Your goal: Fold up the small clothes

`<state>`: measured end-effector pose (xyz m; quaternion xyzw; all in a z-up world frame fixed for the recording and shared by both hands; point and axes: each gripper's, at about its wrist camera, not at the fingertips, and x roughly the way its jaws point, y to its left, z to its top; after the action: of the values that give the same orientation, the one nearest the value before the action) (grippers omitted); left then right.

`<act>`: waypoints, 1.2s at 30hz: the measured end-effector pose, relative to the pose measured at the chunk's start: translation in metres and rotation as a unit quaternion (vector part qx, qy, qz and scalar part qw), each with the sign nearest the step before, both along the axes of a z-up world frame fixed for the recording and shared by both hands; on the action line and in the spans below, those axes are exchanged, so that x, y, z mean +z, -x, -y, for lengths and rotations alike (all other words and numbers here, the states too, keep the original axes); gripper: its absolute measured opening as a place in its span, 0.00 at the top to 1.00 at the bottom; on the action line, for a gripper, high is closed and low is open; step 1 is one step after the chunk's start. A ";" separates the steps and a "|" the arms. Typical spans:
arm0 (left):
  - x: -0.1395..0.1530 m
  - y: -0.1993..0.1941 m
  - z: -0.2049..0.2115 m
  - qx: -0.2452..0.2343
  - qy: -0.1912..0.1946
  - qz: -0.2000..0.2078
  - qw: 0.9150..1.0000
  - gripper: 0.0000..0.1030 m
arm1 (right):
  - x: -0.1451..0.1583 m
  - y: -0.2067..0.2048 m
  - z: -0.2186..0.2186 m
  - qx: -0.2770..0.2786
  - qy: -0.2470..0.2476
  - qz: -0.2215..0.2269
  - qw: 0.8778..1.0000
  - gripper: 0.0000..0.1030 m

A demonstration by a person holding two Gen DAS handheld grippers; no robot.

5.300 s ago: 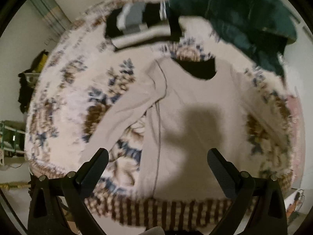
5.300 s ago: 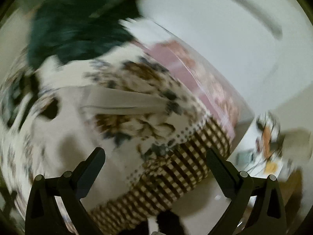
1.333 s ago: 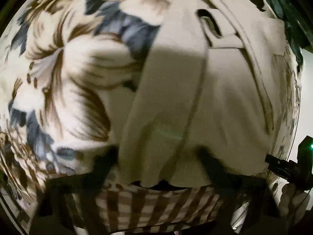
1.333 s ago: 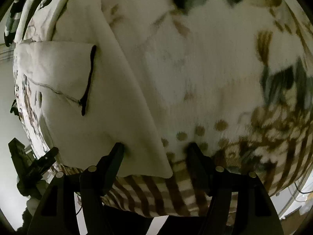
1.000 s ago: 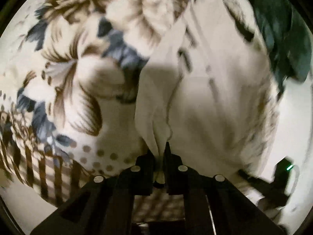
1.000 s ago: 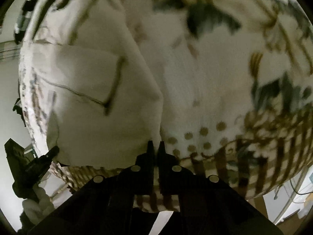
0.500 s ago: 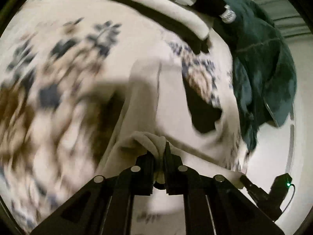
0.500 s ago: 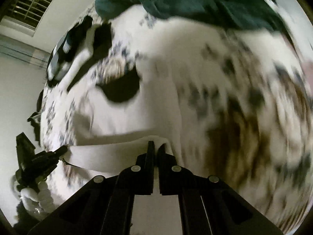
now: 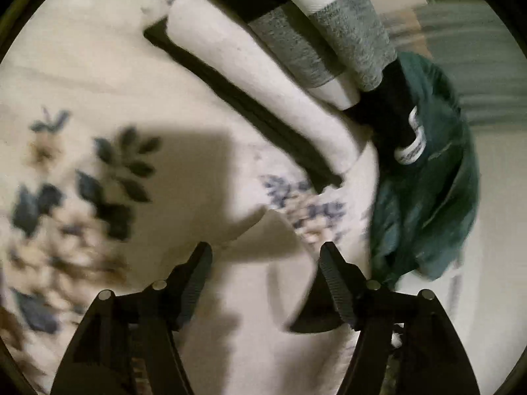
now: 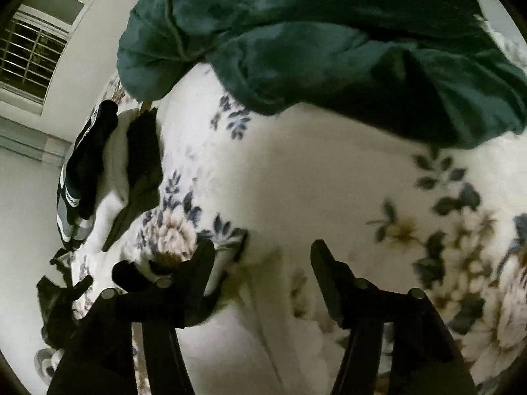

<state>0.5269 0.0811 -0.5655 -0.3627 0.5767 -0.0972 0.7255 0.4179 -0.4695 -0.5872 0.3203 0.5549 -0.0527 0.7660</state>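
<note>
The beige long-sleeved top (image 9: 263, 296) lies folded over on the flowered blanket (image 9: 98, 98), just under and between my left gripper's fingers. My left gripper (image 9: 265, 263) is open and holds nothing. In the right wrist view the same top (image 10: 250, 335) lies low in the frame under my right gripper (image 10: 262, 260), which is open and empty. The dark neck opening shows by the left gripper's right finger (image 9: 332, 283).
A stack of folded clothes (image 9: 296, 49), white, grey and black, lies at the far side of the blanket, also in the right wrist view (image 10: 98, 171). A dark green garment (image 10: 329, 33) is heaped at the far right (image 9: 428, 181). A window (image 10: 29, 56) is beyond.
Both grippers carried the hem of the top up toward the neck while shut on it, then opened and let it go. The top now lies folded in half.
</note>
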 end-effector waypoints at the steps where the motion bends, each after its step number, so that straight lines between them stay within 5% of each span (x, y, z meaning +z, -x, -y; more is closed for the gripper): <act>1: 0.000 0.001 0.004 -0.023 -0.030 0.004 0.999 0.36 | -0.007 -0.001 -0.005 0.011 -0.001 -0.010 1.000 0.39; 7: -0.022 -0.013 0.059 -0.164 -0.196 0.010 0.967 0.42 | -0.045 -0.032 -0.045 0.078 0.050 -0.049 0.994 0.44; 8: -0.023 -0.017 0.063 -0.167 -0.202 0.022 0.965 0.54 | -0.048 -0.038 -0.049 0.081 0.057 -0.049 0.994 0.52; 9: -0.023 -0.021 0.065 -0.166 -0.203 0.030 0.965 0.89 | -0.051 -0.044 -0.053 0.082 0.062 -0.045 0.994 0.76; 10: -0.024 -0.027 0.065 -0.162 -0.210 0.027 0.964 0.96 | -0.052 -0.049 -0.054 0.075 0.072 -0.045 0.994 0.90; 15: -0.020 -0.045 0.037 -0.111 -0.196 0.029 0.974 0.97 | -0.052 -0.064 -0.045 0.028 0.093 -0.043 0.994 0.97; 21: -0.023 -0.048 0.011 -0.110 -0.201 0.006 0.973 0.97 | -0.054 -0.067 -0.050 0.036 0.118 -0.059 0.991 0.97; 26: -0.020 -0.041 -0.006 -0.107 -0.131 -0.010 0.986 0.86 | -0.054 -0.065 -0.048 0.020 0.102 -0.061 0.993 0.97; 27: -0.021 -0.039 -0.008 -0.112 -0.119 -0.012 0.986 0.76 | -0.055 -0.065 -0.048 0.017 0.089 -0.064 0.994 0.94; 30: -0.028 -0.037 0.005 -0.134 -0.115 -0.016 0.984 0.74 | -0.063 -0.064 -0.046 0.010 0.039 -0.086 0.995 0.49; 32: -0.033 -0.039 0.021 -0.146 -0.105 -0.018 0.984 0.75 | -0.067 -0.061 -0.046 0.009 0.021 -0.086 0.996 0.49; 33: -0.031 -0.036 0.022 -0.147 -0.111 -0.012 0.983 0.75 | -0.069 -0.061 -0.048 0.016 0.022 -0.091 0.995 0.53; 34: -0.031 -0.039 0.031 -0.148 -0.121 -0.007 0.982 0.79 | -0.067 -0.060 -0.050 0.021 0.030 -0.087 0.996 0.79; 36: -0.031 -0.039 0.033 -0.151 -0.144 -0.004 0.978 0.97 | -0.063 -0.060 -0.053 0.032 0.063 -0.082 0.994 0.97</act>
<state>0.5662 0.0479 -0.5961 -0.1637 0.6354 -0.1200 0.7451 0.4778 -0.4161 -0.6500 0.2475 0.6217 -0.0892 0.7378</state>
